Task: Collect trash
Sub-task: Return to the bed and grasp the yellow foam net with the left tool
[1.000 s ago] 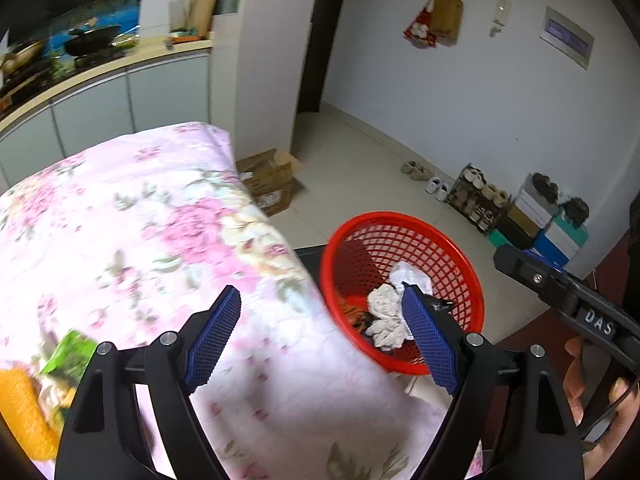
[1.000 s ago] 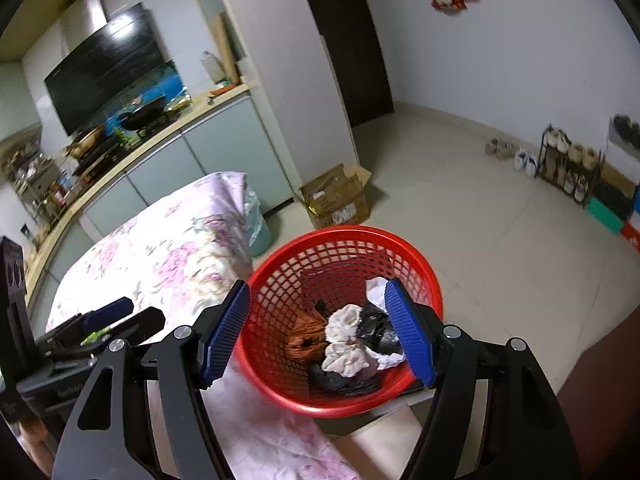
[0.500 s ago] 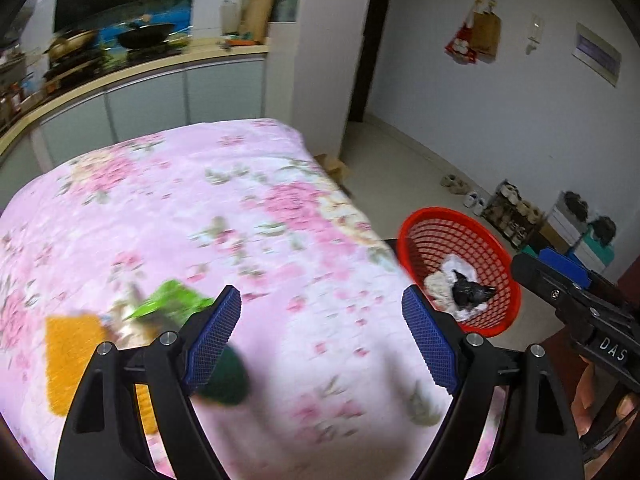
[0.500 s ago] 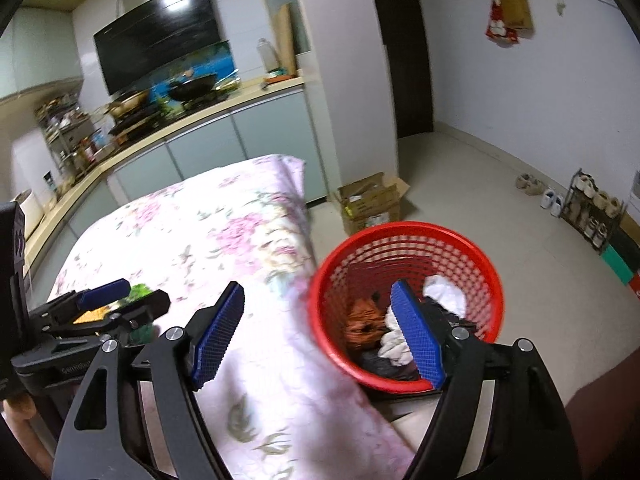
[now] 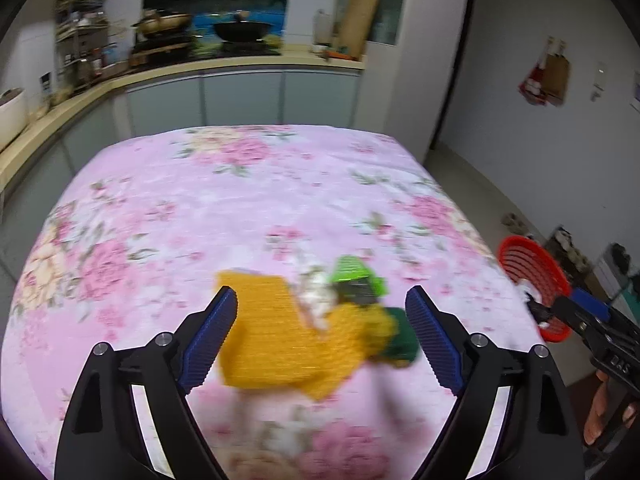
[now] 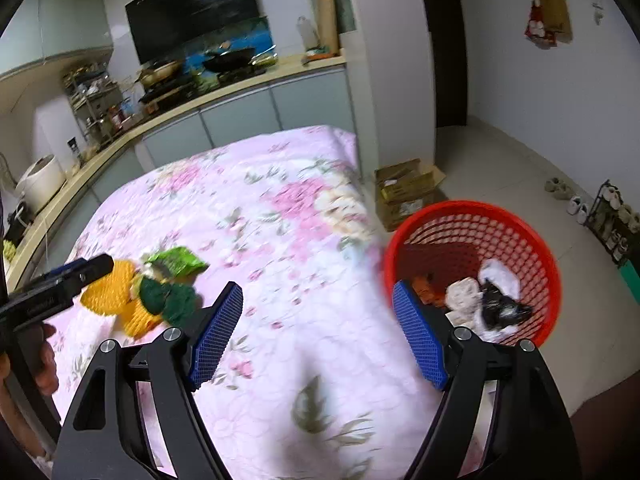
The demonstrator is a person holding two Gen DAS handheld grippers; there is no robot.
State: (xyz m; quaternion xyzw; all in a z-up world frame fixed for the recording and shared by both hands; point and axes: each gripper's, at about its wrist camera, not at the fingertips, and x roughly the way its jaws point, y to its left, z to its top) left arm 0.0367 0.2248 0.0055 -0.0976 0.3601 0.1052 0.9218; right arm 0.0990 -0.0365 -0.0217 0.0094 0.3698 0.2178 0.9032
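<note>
A pink flowered cloth [image 5: 248, 216] covers the worktop, and past its right edge a red basket [image 6: 472, 216] on the floor holds crumpled scraps. On the cloth lies the trash: yellow foam netting [image 5: 276, 340], a green wrapper [image 5: 352, 270] and a dark green scrap, touching. The left gripper [image 5: 320, 336], released with jaws just widened, frames this pile without pressing it. The right gripper [image 6: 318, 336], also just widened, hangs empty over the cloth's edge

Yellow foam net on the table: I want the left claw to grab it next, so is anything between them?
Nothing visible blocks it. The left claw is open with the yellow foam net framed between its fingers; green wrappers lie against the net's far side.
</note>
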